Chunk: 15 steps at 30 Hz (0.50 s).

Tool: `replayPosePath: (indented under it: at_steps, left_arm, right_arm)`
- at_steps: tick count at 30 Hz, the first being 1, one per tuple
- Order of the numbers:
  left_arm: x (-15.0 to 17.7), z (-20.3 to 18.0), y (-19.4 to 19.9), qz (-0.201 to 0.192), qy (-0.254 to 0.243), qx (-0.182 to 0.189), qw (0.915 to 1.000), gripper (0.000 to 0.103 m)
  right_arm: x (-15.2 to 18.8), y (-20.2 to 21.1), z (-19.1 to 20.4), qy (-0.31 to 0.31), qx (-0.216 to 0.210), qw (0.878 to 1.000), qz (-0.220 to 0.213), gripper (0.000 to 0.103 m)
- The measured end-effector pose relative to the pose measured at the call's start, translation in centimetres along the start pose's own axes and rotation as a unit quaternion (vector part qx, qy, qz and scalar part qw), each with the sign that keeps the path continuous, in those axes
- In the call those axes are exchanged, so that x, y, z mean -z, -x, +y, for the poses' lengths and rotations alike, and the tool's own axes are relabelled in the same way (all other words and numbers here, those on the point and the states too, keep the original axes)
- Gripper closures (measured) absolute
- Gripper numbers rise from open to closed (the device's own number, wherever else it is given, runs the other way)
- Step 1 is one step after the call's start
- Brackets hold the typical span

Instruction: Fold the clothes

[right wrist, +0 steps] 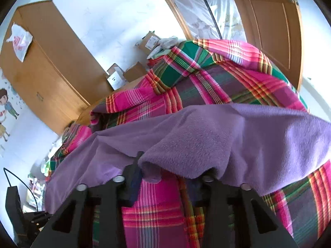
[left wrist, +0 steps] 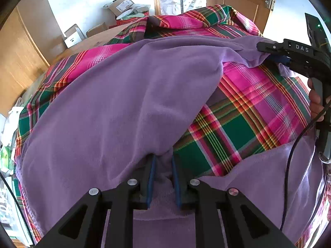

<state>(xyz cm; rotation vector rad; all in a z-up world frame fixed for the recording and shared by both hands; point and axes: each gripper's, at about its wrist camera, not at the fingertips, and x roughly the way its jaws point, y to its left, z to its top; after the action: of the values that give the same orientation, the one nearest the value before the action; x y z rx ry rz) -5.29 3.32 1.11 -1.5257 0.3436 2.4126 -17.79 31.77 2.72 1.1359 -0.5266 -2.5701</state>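
A purple fleece garment [left wrist: 124,103] lies spread over a plaid bedspread [left wrist: 238,124]. At the bottom of the left wrist view my left gripper [left wrist: 163,160] is shut on a bunched edge of the garment, caught between its blue pads [left wrist: 152,175]. My right gripper [left wrist: 266,52] at the upper right holds another edge lifted and pulled taut. In the right wrist view the garment [right wrist: 227,136] drapes over the right gripper [right wrist: 173,165] and hides one fingertip. Its fingers stand fairly wide, and bedspread [right wrist: 157,202] shows between them.
A person's hand [left wrist: 315,101] grips the right gripper's handle, and a black cable [left wrist: 287,165] hangs below it. Cardboard boxes [left wrist: 122,5] stand beyond the bed, a wooden wardrobe [right wrist: 51,66] to the left and a wooden door [left wrist: 244,0] behind. Bags [left wrist: 8,124] crowd the left bedside.
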Motion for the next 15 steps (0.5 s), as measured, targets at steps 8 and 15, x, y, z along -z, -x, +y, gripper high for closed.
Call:
replayPosePath:
  at_steps: [8, 15]
  left_arm:
    - [-0.1, 1.6, 0.5, -0.002, 0.011, 0.044, 0.9990, 0.101]
    - [0.4, 3.8, 2.5, -0.028, 0.046, 0.081, 0.9953, 0.101]
  right_arm:
    - [-1.1, 1.6, 0.1, 0.011, 0.013, 1.000, -0.018, 0.093]
    - [-2.1, 3.0, -0.6, 0.006, 0.030, 0.999, -0.034, 0.096]
